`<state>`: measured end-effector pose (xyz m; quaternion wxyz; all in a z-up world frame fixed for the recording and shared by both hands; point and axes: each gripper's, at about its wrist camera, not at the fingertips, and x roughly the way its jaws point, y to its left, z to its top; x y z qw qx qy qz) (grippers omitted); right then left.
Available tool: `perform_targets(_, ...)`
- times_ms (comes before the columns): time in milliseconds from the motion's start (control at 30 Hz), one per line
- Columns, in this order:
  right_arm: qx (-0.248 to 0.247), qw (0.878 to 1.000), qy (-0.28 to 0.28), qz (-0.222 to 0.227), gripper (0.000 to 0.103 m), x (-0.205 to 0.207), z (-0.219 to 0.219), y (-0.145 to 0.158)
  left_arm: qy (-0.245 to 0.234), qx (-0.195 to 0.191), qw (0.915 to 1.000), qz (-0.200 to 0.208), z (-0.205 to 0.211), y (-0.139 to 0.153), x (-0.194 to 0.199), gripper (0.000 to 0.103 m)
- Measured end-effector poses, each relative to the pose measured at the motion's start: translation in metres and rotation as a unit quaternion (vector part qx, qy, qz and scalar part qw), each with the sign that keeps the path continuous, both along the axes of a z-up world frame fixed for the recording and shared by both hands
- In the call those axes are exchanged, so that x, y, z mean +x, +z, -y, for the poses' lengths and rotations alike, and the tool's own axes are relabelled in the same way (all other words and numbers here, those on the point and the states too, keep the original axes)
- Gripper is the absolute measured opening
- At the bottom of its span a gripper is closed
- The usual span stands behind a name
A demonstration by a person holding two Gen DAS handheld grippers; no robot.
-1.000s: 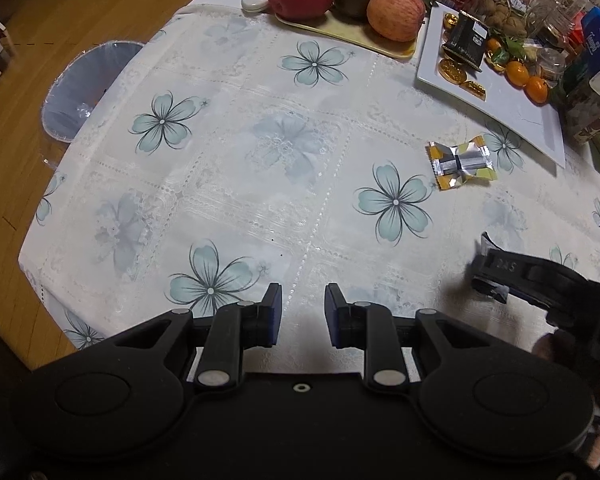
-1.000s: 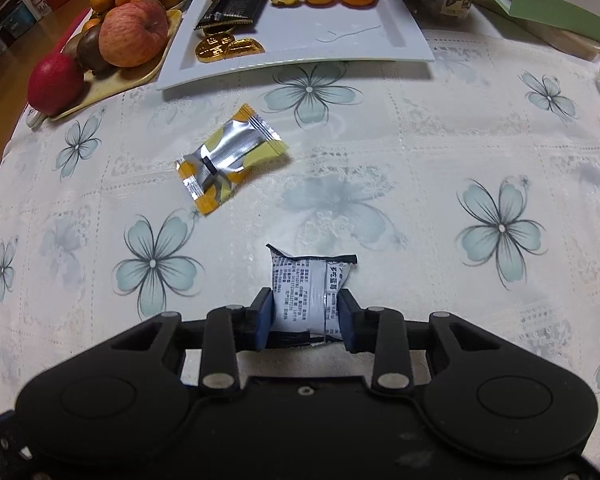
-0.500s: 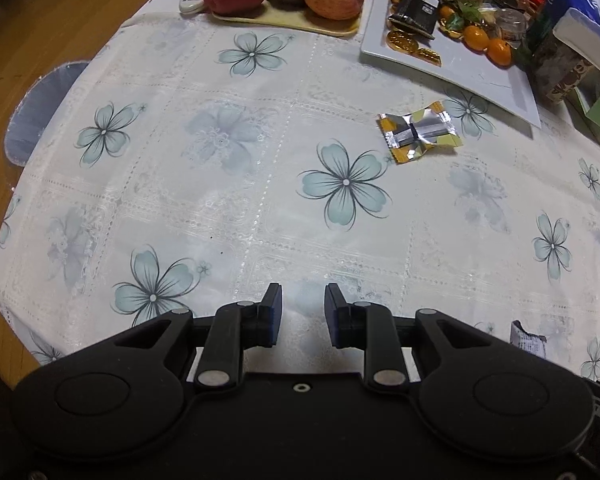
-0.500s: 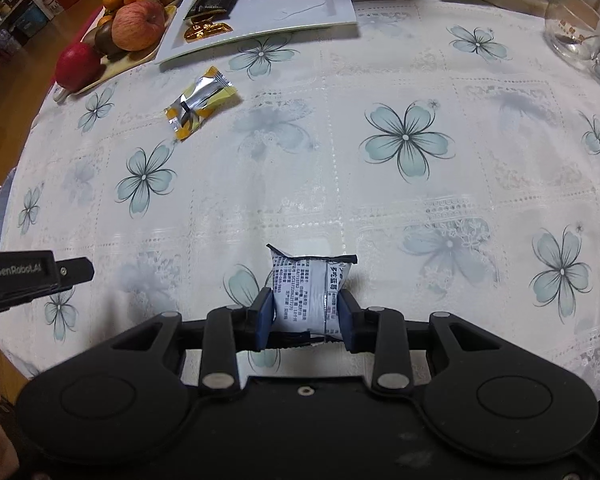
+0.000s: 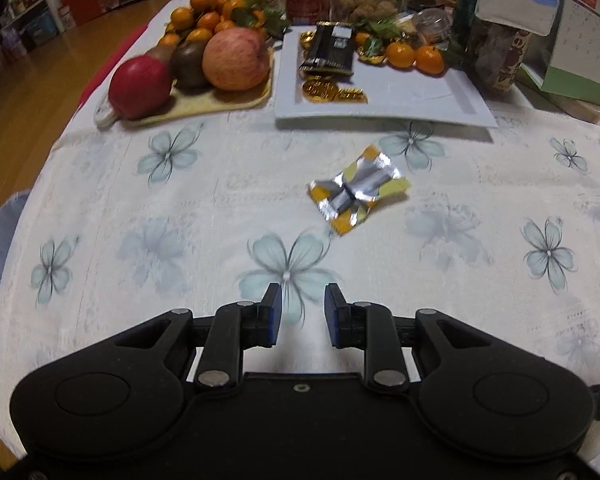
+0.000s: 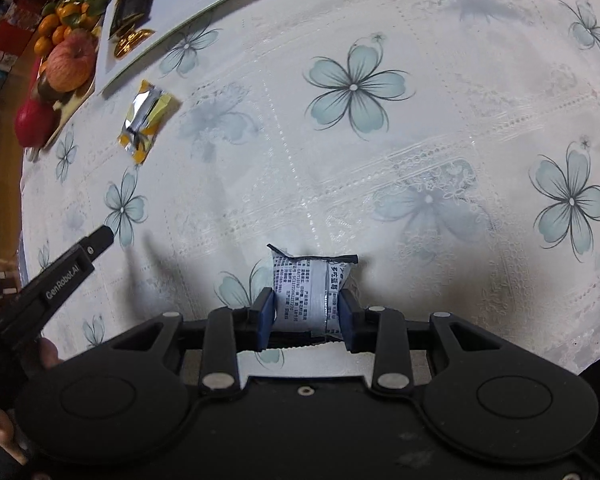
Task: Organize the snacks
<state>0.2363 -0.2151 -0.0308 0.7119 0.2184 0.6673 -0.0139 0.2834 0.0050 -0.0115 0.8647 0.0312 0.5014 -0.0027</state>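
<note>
Left wrist view: my left claw (image 5: pixel 302 314), gaping and empty, now faces the yellow-and-silver foil snack packet (image 5: pixel 358 192) lying mid-tabletop (image 5: pixel 140 216), nearer than before. My right claw (image 6: pixel 306 316) still clamps the white printed snack pouch (image 6: pixel 310 292).

Tabletop (image 5: pixel 100 200) under white cloth with blue flowers. At center, yellow-silver snack packet (image 5: pixel 358 188); at twelve o'clock, white tray (image 5: pixel 420 100); at eleven, fruit board (image 5: pixel 204 106).
</note>
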Motion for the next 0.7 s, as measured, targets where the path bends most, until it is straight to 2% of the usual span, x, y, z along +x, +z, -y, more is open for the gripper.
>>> perform_targets(233,0.03,0.999,-0.027,-0.017,0.035,0.006,0.018,0.002,-0.12,0.045,0.9915,0.025,0.031,0.002,0.044,0.035)
perform_targets(367,0.026,0.999,-0.031,-0.014,0.035,0.01,0.021,0.005,-0.171,0.065,0.9831,0.013,0.043,-0.013,0.058,0.035)
perform_targets(567,0.027,0.999,-0.03,-0.024,0.035,0.014,0.021,0.003,-0.21,0.106,0.972,-0.003,0.049,-0.034,0.065,0.038)
perform_targets(700,0.024,0.999,-0.023,-0.025,0.035,0.013,0.017,0.003,-0.215,0.095,0.9718,-0.007,0.047,-0.035,0.072,0.038)
